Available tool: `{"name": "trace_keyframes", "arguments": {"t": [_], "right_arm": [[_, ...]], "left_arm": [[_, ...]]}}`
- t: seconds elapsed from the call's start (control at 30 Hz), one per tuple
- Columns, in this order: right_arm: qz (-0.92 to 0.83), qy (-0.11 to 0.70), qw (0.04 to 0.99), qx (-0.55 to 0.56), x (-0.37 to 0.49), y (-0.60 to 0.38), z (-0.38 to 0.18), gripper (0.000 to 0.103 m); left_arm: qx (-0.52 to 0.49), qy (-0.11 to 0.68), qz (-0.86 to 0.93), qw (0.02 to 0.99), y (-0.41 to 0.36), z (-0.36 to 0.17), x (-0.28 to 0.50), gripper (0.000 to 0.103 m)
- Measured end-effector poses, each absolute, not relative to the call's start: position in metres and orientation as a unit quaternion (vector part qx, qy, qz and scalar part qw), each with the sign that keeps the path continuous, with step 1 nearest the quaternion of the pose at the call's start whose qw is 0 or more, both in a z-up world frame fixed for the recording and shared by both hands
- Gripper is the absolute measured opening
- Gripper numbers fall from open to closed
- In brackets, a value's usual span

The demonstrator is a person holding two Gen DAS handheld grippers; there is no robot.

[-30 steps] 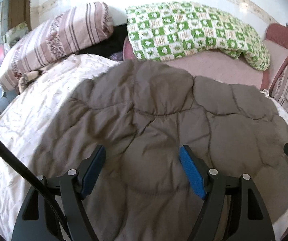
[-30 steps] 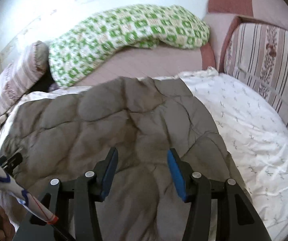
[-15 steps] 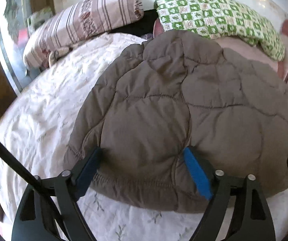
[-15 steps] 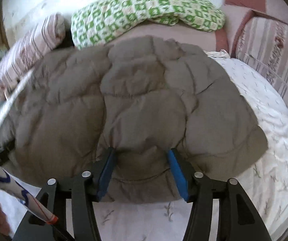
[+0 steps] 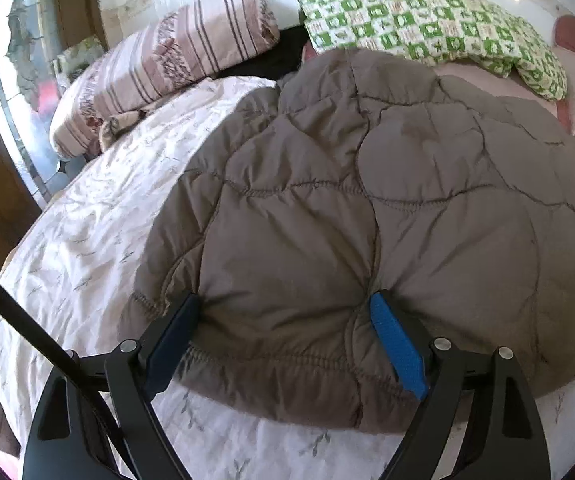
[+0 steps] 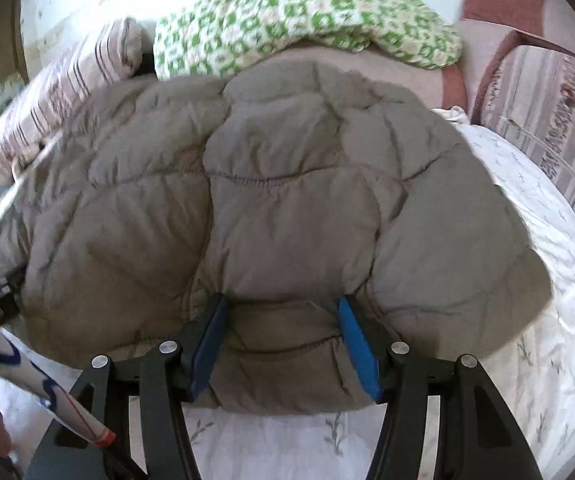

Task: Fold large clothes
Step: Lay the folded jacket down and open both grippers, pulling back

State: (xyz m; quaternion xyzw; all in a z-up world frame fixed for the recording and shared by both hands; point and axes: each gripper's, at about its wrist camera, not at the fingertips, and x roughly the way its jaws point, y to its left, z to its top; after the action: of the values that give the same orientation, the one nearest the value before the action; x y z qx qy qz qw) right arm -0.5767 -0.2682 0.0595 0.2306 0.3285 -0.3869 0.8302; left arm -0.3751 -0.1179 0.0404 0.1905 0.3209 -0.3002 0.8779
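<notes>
A brown quilted puffer jacket [image 5: 367, 200] lies spread on a bed with a white patterned sheet [image 5: 99, 220]. In the left wrist view my left gripper [image 5: 285, 308] is open, its blue-padded fingers wide apart, straddling the jacket's near hem on the left side. In the right wrist view the jacket [image 6: 267, 200] fills the middle. My right gripper [image 6: 283, 310] is open, its fingers astride the near hem on the right part. Neither grips the cloth.
A striped pink pillow [image 5: 159, 60] lies at the back left. A green-and-white checked blanket [image 5: 427, 28] lies on a pink sofa seat behind. A striped sofa cushion [image 6: 547, 112] stands at right. The sheet [image 6: 547, 300] shows to the jacket's right.
Both grippers have drawn back toward the near edge of the bed. The jacket's near hem, out of view a second ago, now lies between the fingers of each gripper.
</notes>
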Motion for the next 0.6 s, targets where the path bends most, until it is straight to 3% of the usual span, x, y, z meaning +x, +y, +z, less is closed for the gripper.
{"name": "trace_keyframes", "arguments": {"t": [0.47,0.6], "right_arm": [[-0.379,0.257,0.859,0.227,-0.662,-0.148,0.122,0.062],[-0.359,0.253,0.865,0.242,-0.689,-0.094,0.133,0.068]], "left_arm": [[0.186,0.253,-0.4,0.861,-0.005,0.095,-0.514,0.086],[0.177,0.256,-0.428,0.849,0.034,0.115,-0.545,0.086]]}}
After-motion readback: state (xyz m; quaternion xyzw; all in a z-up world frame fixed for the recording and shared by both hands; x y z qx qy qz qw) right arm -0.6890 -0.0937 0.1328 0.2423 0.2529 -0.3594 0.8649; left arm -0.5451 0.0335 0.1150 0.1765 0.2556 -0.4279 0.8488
